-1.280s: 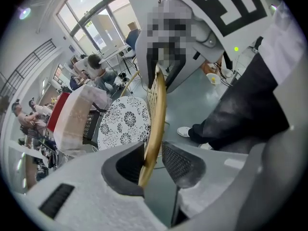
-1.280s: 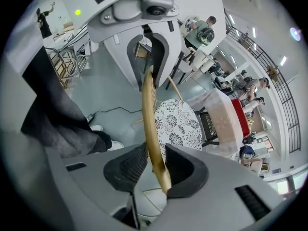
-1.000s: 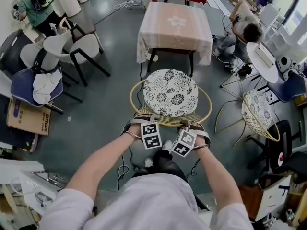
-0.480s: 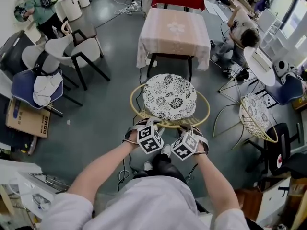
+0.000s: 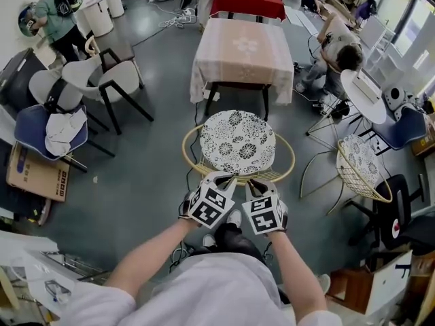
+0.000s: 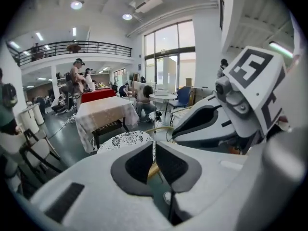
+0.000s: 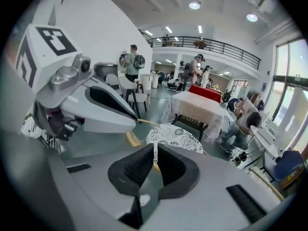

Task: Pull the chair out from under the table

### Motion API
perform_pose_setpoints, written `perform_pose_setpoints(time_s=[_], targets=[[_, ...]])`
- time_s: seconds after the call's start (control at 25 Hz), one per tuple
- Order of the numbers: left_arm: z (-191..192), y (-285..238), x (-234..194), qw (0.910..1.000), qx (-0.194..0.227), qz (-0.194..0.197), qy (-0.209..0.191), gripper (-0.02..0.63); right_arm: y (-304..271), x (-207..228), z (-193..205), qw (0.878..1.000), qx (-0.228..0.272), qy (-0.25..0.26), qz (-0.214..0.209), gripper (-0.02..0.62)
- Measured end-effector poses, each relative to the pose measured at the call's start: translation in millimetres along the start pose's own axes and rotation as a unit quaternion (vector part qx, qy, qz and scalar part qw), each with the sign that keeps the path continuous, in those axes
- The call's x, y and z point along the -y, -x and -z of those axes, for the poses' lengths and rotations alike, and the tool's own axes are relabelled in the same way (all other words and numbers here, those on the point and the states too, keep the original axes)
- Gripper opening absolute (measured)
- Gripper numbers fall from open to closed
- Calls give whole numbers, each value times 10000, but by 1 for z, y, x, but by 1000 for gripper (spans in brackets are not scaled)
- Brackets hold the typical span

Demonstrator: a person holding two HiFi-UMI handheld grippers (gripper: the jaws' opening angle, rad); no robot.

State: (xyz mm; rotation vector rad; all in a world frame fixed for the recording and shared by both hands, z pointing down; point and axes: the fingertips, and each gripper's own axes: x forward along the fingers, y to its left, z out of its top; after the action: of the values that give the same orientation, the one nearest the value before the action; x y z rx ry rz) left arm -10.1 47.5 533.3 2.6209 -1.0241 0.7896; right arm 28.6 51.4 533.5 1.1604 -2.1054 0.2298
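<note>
The left forearm (image 5: 146, 260) and right forearm (image 5: 293, 270) are stretched forward, converging. The left gripper (image 5: 221, 179) and right gripper (image 5: 253, 183) are held side by side, pointed forward and downward. The jaws of these 2 grippers have just been closing; their tips are brought together, nothing gripped between.

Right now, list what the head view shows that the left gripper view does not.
Only the head view: the person's arms, the cardboard box and a second wire chair at the right. Only the left gripper view: the balcony railing, the tall windows, and the left gripper seen along its jaws, which have just been closing and meet on nothing. Both: the cushioned chair in front of the cloth-covered table.
</note>
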Motion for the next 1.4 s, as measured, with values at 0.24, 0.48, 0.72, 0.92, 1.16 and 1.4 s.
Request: perform_pose_setpoints(time_s=[0.24, 0.48, 0.72, 0.92, 1.16, 1.4], targets=[[-19, 18, 7, 9975, 418, -86, 566, 8, 21, -5, -26, 9937, 673, -891, -22, 11], [-38, 37, 10, 9896, 866, -72, 1143, 7, 37, -11, -41, 9843, 1071, -1403, -82, 3], [-48, 43, 16, 9876, 1001, -160, 1203, 6, 49, -10, -50, 9795, 1312, -1526, -40, 3], [-48, 42, 17, 9868, 1023, -195, 1238, 6, 52, -7, -50, 9799, 1345, -1470, 60, 3], [-46, 41, 18, 9870, 989, -161, 1260, 6, 53, -8, -48, 9807, 1304, -1456, 71, 2], [-42, 41, 15, 9867, 961, -176, 1297, 6, 50, -9, -49, 9812, 1287, -1438, 57, 2]])
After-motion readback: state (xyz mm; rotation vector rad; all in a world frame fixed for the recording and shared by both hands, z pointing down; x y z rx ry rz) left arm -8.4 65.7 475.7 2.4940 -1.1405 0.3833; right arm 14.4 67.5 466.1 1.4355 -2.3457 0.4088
